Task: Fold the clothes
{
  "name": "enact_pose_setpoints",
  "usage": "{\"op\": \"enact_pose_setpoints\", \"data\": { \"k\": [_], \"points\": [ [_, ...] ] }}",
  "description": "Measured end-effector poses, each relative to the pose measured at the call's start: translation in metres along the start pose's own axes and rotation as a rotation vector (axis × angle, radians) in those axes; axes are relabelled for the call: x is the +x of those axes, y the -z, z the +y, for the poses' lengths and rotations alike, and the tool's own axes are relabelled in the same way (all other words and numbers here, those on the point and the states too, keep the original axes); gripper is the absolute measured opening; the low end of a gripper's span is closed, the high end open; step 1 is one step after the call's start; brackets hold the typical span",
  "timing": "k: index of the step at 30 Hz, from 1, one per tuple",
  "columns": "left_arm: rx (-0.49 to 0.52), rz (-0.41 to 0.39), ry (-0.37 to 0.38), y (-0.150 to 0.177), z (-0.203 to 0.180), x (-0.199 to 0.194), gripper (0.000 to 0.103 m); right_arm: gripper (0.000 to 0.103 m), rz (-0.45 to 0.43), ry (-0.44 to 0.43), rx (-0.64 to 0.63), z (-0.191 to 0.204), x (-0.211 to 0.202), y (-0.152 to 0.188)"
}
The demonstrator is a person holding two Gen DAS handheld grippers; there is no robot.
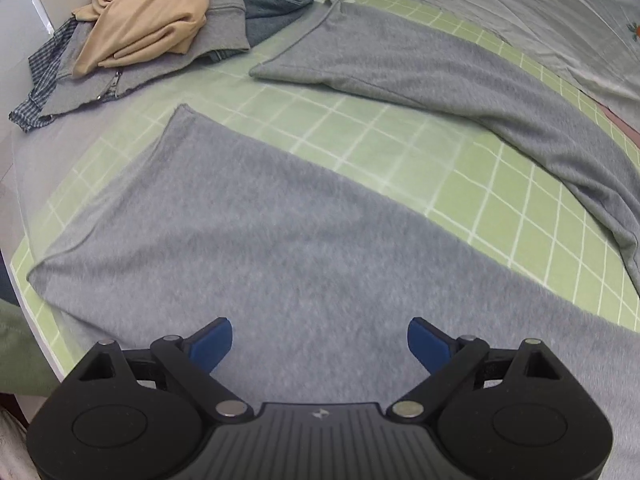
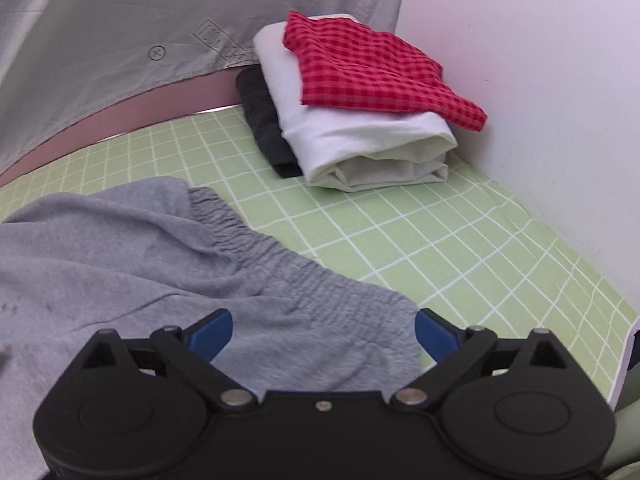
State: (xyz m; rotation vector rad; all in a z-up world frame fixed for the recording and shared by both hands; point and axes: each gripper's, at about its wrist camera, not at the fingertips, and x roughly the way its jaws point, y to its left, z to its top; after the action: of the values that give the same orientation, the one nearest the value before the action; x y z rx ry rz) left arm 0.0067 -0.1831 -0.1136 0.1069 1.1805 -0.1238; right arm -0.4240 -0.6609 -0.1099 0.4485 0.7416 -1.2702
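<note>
Grey sweatpants lie spread on the green checked sheet. In the left wrist view the near leg (image 1: 240, 232) runs under my left gripper (image 1: 320, 340), and the far leg (image 1: 420, 68) lies apart from it. My left gripper is open and empty just above the near leg. In the right wrist view the elastic waistband (image 2: 280, 264) lies in front of my right gripper (image 2: 324, 336), which is open and empty over the waist end of the pants (image 2: 120, 252).
A heap of unfolded clothes (image 1: 152, 28), tan, grey and blue, sits at the far left. A stack of folded clothes, red checked (image 2: 376, 76) on white (image 2: 360, 148) on black, sits by the white wall (image 2: 540, 80). A grey quilt (image 2: 160, 20) lies behind.
</note>
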Motion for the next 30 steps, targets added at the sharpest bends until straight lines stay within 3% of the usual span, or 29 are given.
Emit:
{"op": "enact_pose_setpoints", "data": {
  "k": [3, 12, 17, 23, 27, 29, 30],
  "points": [
    [0.023, -0.017, 0.000, -0.029, 0.016, 0.008, 0.094, 0.103, -0.020, -0.032, 0.008, 0.030, -0.012, 0.003],
    [0.048, -0.091, 0.018, -0.117, 0.053, 0.047, 0.095, 0.103, -0.034, -0.001, 0.081, 0.127, -0.044, 0.029],
    [-0.026, -0.127, 0.031, -0.153, 0.063, 0.072, 0.095, 0.103, 0.025, -0.008, 0.196, 0.154, -0.052, 0.034],
    [-0.113, -0.163, 0.063, -0.174, 0.067, 0.090, 0.092, 0.103, 0.074, 0.020, 0.101, 0.177, -0.053, 0.032],
    [-0.190, -0.169, 0.096, -0.178, 0.070, 0.095, 0.070, 0.103, 0.116, -0.002, 0.078, 0.190, -0.048, 0.031],
    [-0.169, -0.186, 0.080, -0.178, 0.065, 0.095, 0.057, 0.103, 0.121, -0.012, 0.044, 0.198, -0.046, 0.029],
    [-0.151, -0.192, 0.073, -0.178, 0.062, 0.095, 0.039, 0.103, 0.124, -0.017, 0.028, 0.202, -0.045, 0.029]
  ]
}}
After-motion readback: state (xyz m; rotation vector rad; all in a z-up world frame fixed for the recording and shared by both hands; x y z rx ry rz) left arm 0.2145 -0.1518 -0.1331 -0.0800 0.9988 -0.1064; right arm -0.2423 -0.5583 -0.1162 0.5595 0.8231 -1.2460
